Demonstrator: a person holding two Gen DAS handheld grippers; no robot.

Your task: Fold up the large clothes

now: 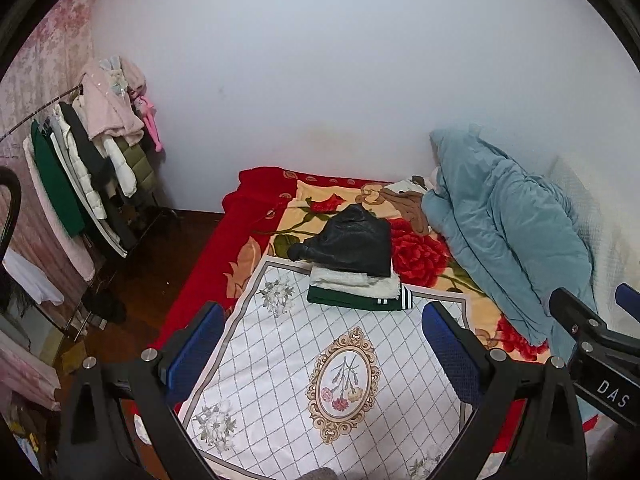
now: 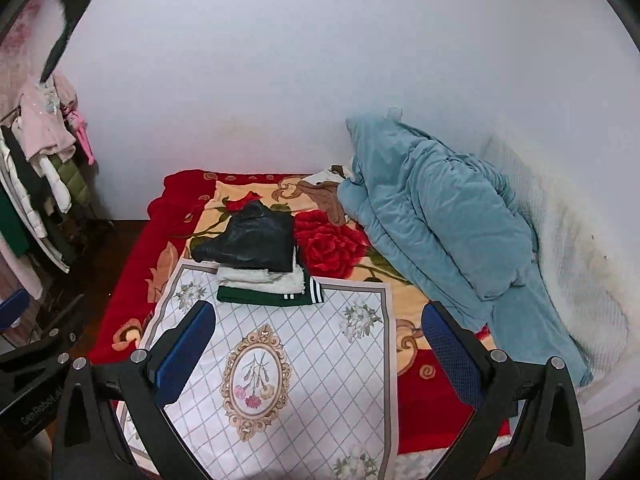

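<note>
A stack of folded clothes lies at the far edge of a white patterned cloth (image 1: 320,360) on the bed: a black leather jacket (image 1: 352,244) on top, a white fleece garment (image 1: 356,280) under it, a green garment with white stripes (image 1: 352,299) at the bottom. The stack also shows in the right wrist view (image 2: 260,264). My left gripper (image 1: 324,356) is open and empty above the white cloth. My right gripper (image 2: 320,356) is open and empty beside it; its body shows at the right edge of the left wrist view (image 1: 592,340).
A bunched blue quilt (image 1: 508,240) lies along the right side of the bed, with a brown garment (image 1: 408,204) beside it. A red floral blanket (image 1: 416,256) covers the bed. A clothes rack (image 1: 88,168) with hanging coats stands at the left over dark floor.
</note>
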